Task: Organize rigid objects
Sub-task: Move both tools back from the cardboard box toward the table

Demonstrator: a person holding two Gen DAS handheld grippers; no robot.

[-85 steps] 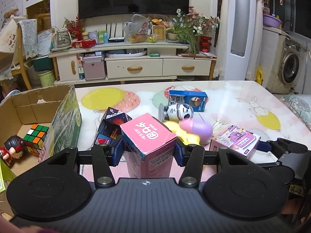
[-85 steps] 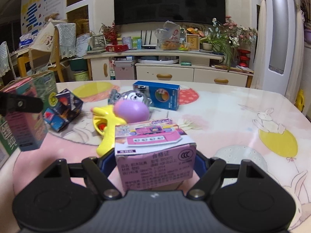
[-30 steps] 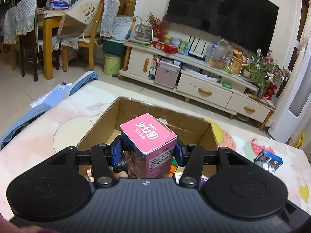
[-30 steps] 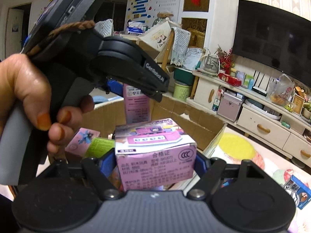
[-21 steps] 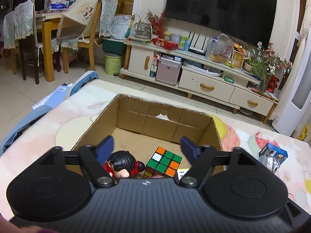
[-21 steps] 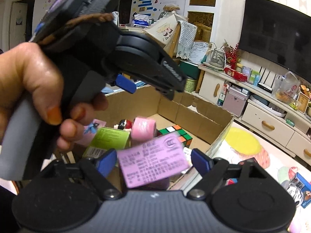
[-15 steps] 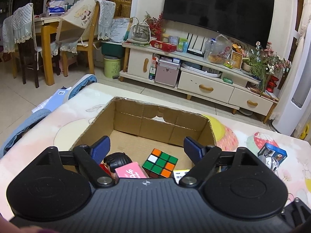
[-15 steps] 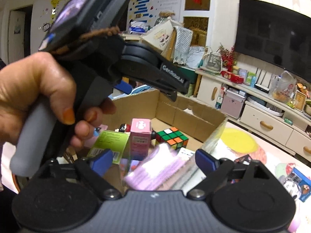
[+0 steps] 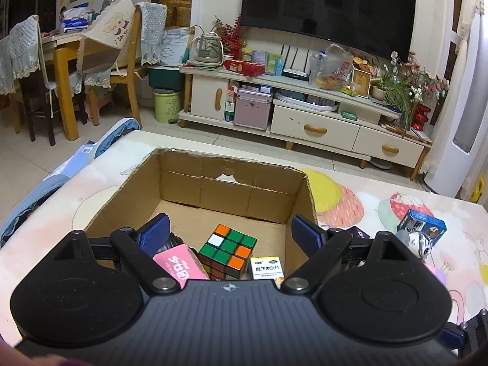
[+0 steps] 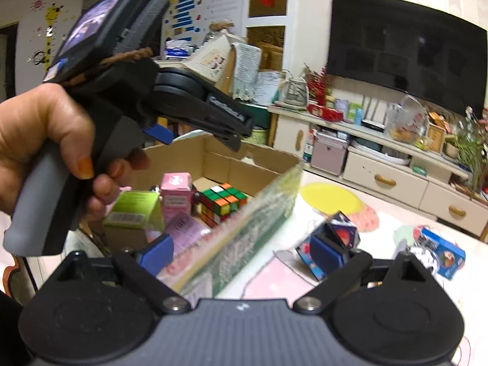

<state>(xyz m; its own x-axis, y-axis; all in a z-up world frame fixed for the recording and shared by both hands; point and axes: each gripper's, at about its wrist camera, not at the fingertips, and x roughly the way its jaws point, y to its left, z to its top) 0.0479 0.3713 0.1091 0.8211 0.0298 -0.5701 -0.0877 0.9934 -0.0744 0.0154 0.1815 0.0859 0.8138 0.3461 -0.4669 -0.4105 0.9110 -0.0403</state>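
One box (image 9: 231,189) holds one cube (image 9: 227,251), one pink carton (image 9: 180,263), one purple carton (image 10: 186,231), one green carton (image 10: 134,207). My left gripper (image 9: 228,236) gapes wide, empty; my right gripper (image 10: 241,248) is opening, empty (straddling the box wall). A second ago each clamped a carton; both now lie inside.

Left gripper (image 9: 228,233) jaws wide, nothing between. Right gripper (image 10: 242,251) jaws opening, gripping nothing. Left hand (image 10: 45,140) clasps handle.
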